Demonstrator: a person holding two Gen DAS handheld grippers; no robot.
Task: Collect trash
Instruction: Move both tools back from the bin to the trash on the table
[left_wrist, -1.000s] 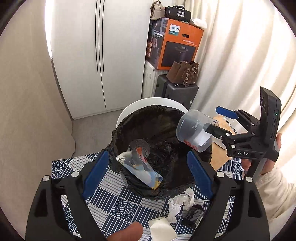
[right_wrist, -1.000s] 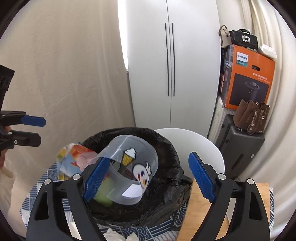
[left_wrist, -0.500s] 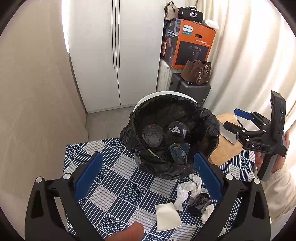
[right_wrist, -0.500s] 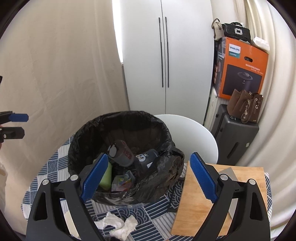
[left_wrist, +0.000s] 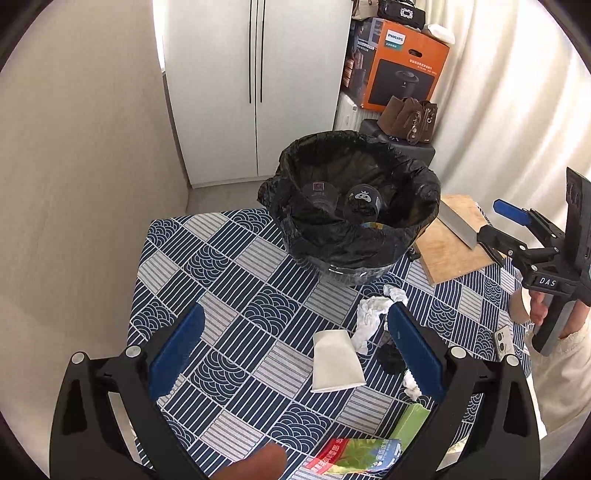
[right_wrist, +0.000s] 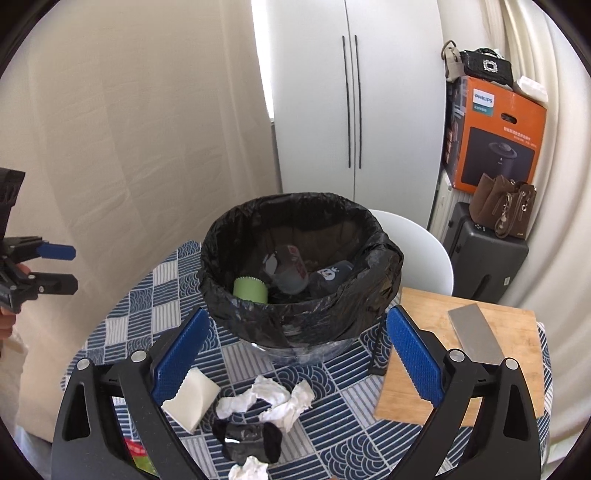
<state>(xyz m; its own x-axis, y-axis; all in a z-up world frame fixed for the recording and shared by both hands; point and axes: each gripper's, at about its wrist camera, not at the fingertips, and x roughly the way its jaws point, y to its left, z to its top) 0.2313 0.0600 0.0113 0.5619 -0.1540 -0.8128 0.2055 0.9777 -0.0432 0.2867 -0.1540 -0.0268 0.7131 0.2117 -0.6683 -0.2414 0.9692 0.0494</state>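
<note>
Crumpled tissue (right_wrist: 267, 400) lies on the table between the right gripper's (right_wrist: 295, 358) opening, empty fingers.

Both grippers are the same build: chunky black frames with silver screws at the joints and bright blue ribbed pads (left_wrist: 413, 350) on the fingers. The right gripper (left_wrist: 496, 225) has "DAS" in white on its body, and the hand (left_wrist: 546, 314) wears a cream sleeve (left_wrist: 561, 373).
</note>
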